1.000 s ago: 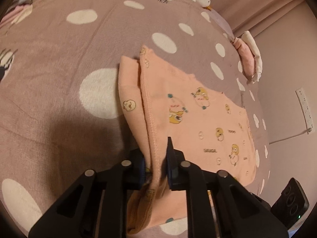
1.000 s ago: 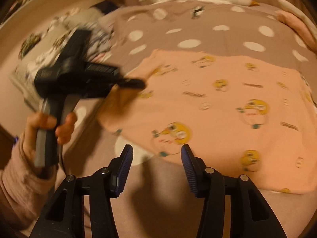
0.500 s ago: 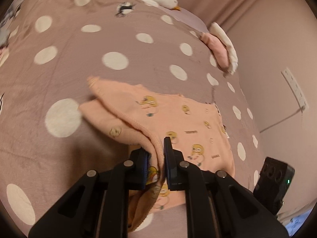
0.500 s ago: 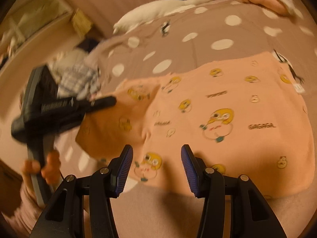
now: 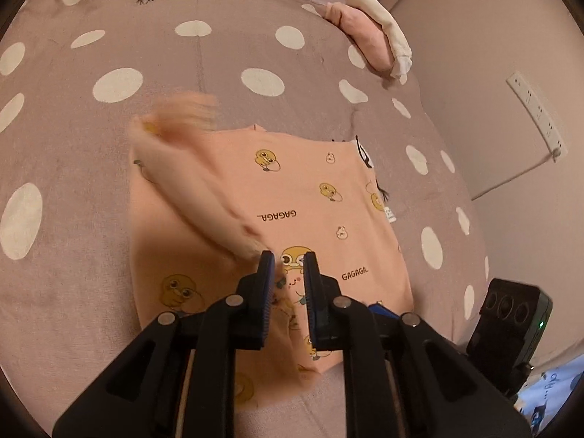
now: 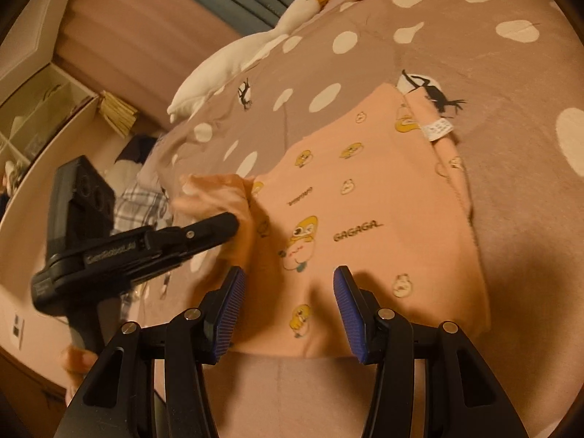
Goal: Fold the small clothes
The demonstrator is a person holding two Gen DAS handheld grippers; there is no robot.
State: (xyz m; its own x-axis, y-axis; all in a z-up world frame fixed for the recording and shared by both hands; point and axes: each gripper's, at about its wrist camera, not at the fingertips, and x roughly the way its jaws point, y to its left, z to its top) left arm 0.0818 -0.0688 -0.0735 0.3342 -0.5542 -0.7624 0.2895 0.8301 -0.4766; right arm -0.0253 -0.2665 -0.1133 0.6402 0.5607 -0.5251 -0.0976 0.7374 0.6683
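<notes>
A small peach garment with duck prints and "GAGAGA" lettering lies on the dotted mauve blanket; it also shows in the right wrist view. My left gripper hangs over it with jaws slightly apart, and a blurred sleeve falls away from its left finger across the body. In the right wrist view the left gripper points at the folded sleeve. My right gripper is open and empty above the garment's near edge.
A white goose plush lies at the blanket's far side. Folded pink and white clothes sit by the wall. A power strip hangs on the wall. A plaid cloth and shelves are beyond the bed.
My left gripper carried the sleeve over the garment's body and its jaws have parted; the sleeve is dropping free. My right gripper stayed open and came closer to the near edge.
</notes>
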